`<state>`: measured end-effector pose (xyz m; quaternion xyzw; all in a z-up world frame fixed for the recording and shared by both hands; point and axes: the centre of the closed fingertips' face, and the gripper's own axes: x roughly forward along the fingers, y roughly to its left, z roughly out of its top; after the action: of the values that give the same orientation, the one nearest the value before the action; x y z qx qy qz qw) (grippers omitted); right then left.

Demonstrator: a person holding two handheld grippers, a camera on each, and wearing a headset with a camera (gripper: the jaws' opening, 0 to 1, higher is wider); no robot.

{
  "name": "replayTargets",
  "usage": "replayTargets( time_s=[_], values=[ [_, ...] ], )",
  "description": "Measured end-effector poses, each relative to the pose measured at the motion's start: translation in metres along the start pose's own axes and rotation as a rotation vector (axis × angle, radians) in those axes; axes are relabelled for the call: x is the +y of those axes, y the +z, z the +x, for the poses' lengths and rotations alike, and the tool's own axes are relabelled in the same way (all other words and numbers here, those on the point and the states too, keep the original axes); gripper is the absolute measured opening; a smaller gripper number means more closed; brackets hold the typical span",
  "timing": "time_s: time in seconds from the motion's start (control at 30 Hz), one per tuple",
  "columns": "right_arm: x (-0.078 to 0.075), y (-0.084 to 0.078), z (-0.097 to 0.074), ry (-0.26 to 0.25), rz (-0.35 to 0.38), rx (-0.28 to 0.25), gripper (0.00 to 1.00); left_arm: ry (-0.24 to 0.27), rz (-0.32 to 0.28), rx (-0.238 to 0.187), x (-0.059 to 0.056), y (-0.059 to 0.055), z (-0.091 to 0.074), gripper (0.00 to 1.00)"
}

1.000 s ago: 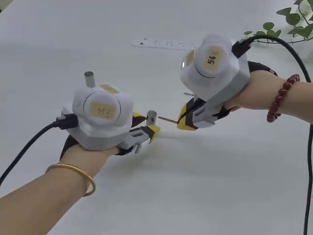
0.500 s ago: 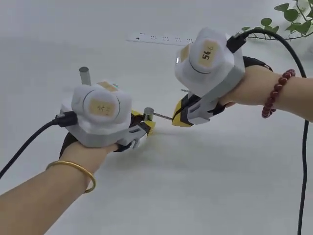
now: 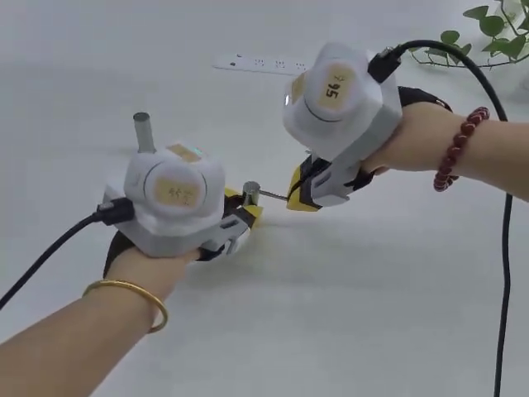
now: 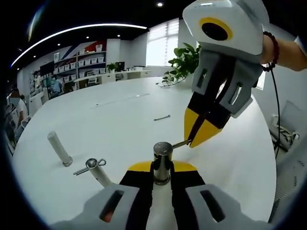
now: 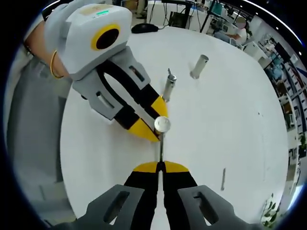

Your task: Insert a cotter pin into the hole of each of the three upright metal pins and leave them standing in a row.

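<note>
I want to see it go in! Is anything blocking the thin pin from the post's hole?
Nothing visible is. The thin pin in the right gripper reaches the post, which the left gripper holds lower down.

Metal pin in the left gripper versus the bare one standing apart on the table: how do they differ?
The held metal pin is clamped between the jaws of the left gripper; the bare pin stands free on the table. The right gripper holds a cotter pin at the held metal pin's side; nothing touches the bare pin. Both are upright grey metal cylinders.
</note>
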<state>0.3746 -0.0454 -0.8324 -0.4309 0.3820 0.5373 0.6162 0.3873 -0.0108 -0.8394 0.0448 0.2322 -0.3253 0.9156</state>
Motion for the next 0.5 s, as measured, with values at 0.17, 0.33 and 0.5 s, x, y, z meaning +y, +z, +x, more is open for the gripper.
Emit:
replayTargets(
  time_s=[0.17,0.33,0.5],
  values=[
    [0.0025,0.0013,-0.0054,0.001,0.008,-0.007,0.03,0.009,-0.001,-0.003,0.0005,-0.0002,0.0004,0.11],
    [0.0019,0.0035,-0.0063,-0.005,-0.035,-0.014,0.03,0.005,-0.001,-0.003,0.0006,-0.0006,0.0006,0.11],
    [0.0028,0.0095,-0.0095,-0.005,-0.042,-0.033,0.03,0.008,-0.002,-0.005,0.0006,-0.0007,0.0009,0.11]
  ],
)
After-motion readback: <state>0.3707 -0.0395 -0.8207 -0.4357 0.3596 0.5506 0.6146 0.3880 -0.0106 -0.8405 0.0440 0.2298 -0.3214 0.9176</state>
